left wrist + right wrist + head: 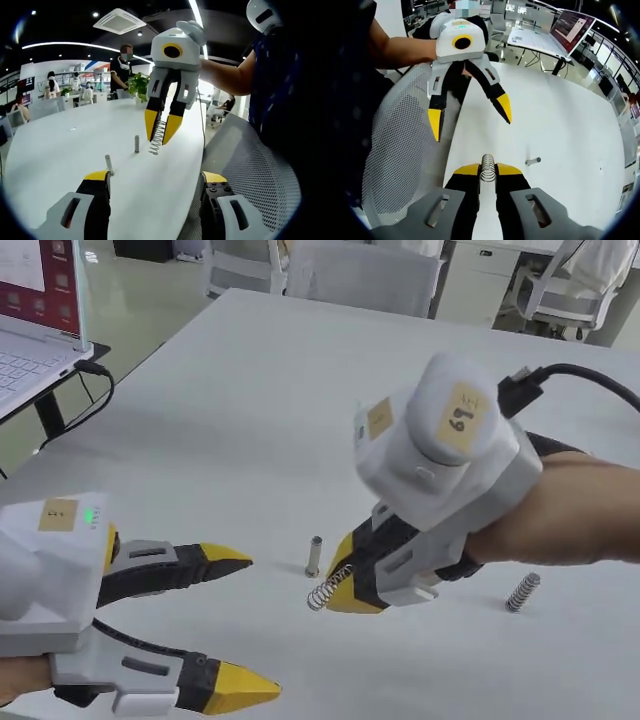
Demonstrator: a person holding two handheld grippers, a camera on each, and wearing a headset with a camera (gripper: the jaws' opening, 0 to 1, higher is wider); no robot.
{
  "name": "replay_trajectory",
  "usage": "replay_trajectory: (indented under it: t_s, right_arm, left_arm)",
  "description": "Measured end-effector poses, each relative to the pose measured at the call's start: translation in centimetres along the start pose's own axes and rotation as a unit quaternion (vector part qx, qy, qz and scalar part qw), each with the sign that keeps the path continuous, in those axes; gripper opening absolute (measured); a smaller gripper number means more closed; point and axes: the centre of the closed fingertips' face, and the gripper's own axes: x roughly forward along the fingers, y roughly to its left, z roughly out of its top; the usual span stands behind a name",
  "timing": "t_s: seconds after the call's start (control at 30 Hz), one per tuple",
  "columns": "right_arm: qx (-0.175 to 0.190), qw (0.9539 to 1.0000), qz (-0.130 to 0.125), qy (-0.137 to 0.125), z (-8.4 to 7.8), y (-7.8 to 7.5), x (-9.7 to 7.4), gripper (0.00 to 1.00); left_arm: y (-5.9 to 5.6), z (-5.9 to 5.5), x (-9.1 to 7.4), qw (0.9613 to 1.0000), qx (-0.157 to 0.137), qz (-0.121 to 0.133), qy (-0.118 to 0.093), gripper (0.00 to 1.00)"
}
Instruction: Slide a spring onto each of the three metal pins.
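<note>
**Right gripper being held clamped on a spring just beside the pin**

The right gripper (348, 580) is being held clamped on a spring, low over the white table (300, 390) and toward its near edge. The left gripper (245, 625) is being held spread, with nothing between its jaws, at the table's near-left corner. A laptop (30, 330) is being supported on a separate stand beyond the left edge. A loose spring (522, 592) is lying flat on the table to the right of the right gripper, close to the near edge.

The gripped spring (328, 588) is being pinched near one end. Its long axis is being carried along the line of the jaws, so its free end is being pointed out past the yellow tips and slanted down toward the tabletop. The metal pin (314, 556) is standing upright just beside that free end, slightly beyond it and apart from it.

The coming move is judged to turn on this mismatch. The spring would need to be tipped upright and centred over the pin's top, and the right gripper is far the nearer.
</note>
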Motion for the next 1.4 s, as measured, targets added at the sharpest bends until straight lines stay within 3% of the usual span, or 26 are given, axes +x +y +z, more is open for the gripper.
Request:
replay_trajectory:
  t_s: [0.4,0.8,1.0,1.27,1.4]
  right_arm:
    - [0.011,0.9994,-0.027,0.016,-0.6,-3.1,-0.3,0.08]
    - [0.012,0.9976,-0.053,0.044,-0.7,-7.5,-0.3,0.08]
    - [0.01,0.9965,-0.046,0.069,-0.7,-9.2,1.1,0.08]
    - [-0.003,0.9932,-0.031,0.112,-2.1,-9.3,2.8,0.08]
    - [-0.002,0.993,-0.026,0.115,-2.2,-9.7,3.2,0.08]
  left_arm:
    - [0.7,-0.2,-0.4,0.9997,-0.004,0.024,-0.005,0.85]
    - [1.1,-0.9,-0.3,0.9995,-0.011,0.03,-0.002,0.88]
    - [1.1,-0.9,-0.2,0.9995,-0.01,0.029,-0.003,0.88]
    - [1.0,-1.3,-0.3,0.9996,-0.011,0.028,0.001,0.87]
    - [1.1,-1.4,-0.3,0.9995,-0.012,0.028,0.002,0.87]
